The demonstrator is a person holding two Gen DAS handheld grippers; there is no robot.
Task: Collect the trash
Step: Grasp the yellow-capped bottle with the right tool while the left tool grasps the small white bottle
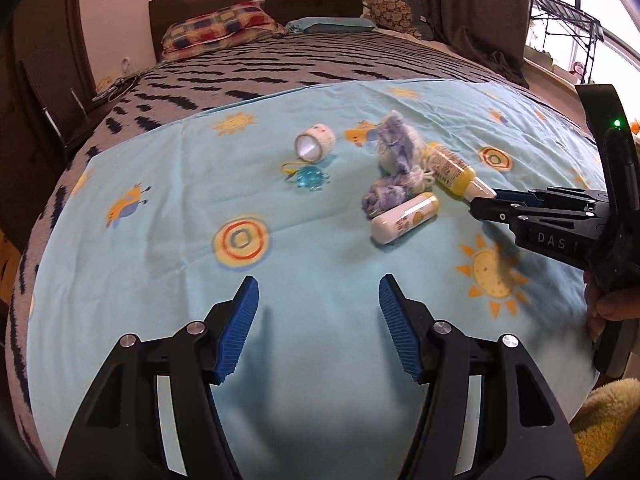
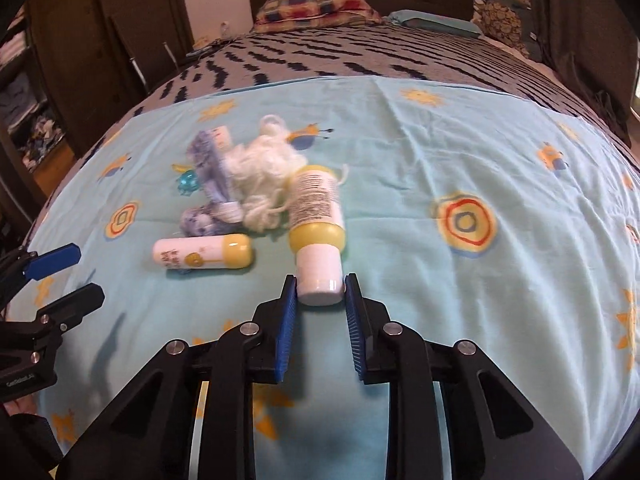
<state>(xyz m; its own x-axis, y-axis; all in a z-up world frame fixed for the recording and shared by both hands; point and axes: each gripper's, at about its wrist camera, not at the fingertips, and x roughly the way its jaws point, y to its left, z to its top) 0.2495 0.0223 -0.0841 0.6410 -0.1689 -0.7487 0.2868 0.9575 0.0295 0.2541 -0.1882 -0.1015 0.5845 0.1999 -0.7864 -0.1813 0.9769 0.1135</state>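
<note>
Progress: collecting looked barely begun; every item in view lay on the light blue sheet [image 1: 160, 184] spread over the bed, and no bin or bag showed in either view.
Right gripper [image 2: 320, 285]: its blue pads sat on both sides of the white cap of the big yellow bottle [image 2: 318, 216], nearly closed and apparently touching; whether the grip was firm, I could not tell.
Bottle position: lying on its side on the sheet, cap toward the right gripper, not lifted.
Left gripper [image 1: 319, 292]: jaws wide apart, holding nothing, hovering over bare sheet short of the pile.
Left to do: small white tube [image 2: 202, 254], blue-and-white crumpled wad [image 2: 212, 168], pale yarn tangle [image 2: 262, 168], tape roll [image 1: 315, 144], blue plastic trinket [image 1: 310, 178].
Obstacles: yarn lay against the bottle's far end and might drag along; the tube lay just beside the bottle.
</note>
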